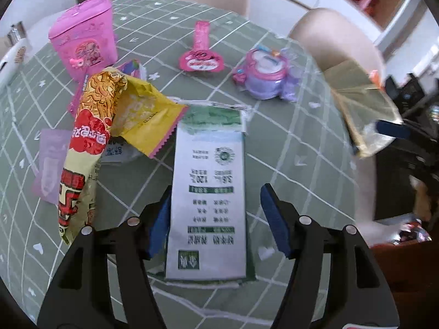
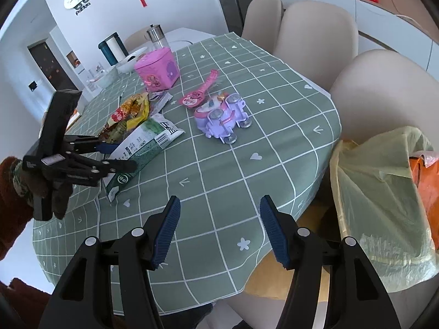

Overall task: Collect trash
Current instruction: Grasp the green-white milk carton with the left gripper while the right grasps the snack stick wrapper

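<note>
Left wrist: gripper [image 1: 215, 219] astride milk carton [image 1: 208, 192].

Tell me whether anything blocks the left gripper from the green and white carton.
Nothing visible does. The left gripper is open with the green and white carton already between its fingers; the yellow noodle wrapper lies off to the left.

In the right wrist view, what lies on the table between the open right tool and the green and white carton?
Only bare green checked tablecloth. The right wrist view shows nothing standing between the right tool and the carton, which the left tool straddles.
</note>
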### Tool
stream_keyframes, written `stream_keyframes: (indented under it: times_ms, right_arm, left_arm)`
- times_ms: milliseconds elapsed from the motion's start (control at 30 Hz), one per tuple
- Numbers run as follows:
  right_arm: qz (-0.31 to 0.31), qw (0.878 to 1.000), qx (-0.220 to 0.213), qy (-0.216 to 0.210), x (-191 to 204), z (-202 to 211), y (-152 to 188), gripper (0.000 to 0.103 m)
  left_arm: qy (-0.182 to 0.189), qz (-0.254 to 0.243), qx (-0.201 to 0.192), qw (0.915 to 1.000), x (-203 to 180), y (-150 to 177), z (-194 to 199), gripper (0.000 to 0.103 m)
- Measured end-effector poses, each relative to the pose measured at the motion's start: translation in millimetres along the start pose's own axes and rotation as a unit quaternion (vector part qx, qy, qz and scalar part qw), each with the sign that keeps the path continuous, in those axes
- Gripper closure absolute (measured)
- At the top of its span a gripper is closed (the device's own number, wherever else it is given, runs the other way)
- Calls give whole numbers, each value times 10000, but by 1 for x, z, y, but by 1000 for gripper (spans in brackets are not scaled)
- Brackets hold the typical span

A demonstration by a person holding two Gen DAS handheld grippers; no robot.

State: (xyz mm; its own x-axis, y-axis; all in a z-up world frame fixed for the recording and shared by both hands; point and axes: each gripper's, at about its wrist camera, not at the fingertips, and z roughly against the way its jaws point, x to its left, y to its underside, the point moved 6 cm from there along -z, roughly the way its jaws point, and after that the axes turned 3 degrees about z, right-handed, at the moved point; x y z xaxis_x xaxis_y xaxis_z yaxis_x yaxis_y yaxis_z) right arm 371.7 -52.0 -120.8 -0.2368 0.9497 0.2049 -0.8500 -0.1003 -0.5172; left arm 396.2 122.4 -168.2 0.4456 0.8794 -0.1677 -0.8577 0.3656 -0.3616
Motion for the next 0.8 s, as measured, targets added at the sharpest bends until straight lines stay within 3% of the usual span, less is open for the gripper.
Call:
stream_keyframes:
  times_ms: [100, 233, 433, 633, 700, 800]
  right_arm:
    - [64, 10000, 12, 24, 1, -1, -1, 46]
    - [249, 9995, 12, 183, 4, -5, -6, 46]
    - [715, 9967, -176, 344, 28, -19, -35, 46]
    - [1221, 9913, -282, 394, 83, -50, -81, 46]
    - [1259, 9916, -235, 203, 104, -65, -94, 46]
    - [1181, 9909, 91, -636, 144, -92, -106, 46]
  left_arm:
    - [-270, 513, -50, 9983, 5, -1, -1, 52]
    - [-24, 1189, -353, 9923, 6, 9, 23, 53]
    - [503, 2017, -1059, 9724, 12, 54, 85, 53]
    - [382, 2737, -1240, 9530, 55, 105, 126, 53]
    - [123, 2928, -1391, 9459, 71, 118, 141, 53]
    - [-223, 3250, -1591, 9320, 97, 139, 160, 53]
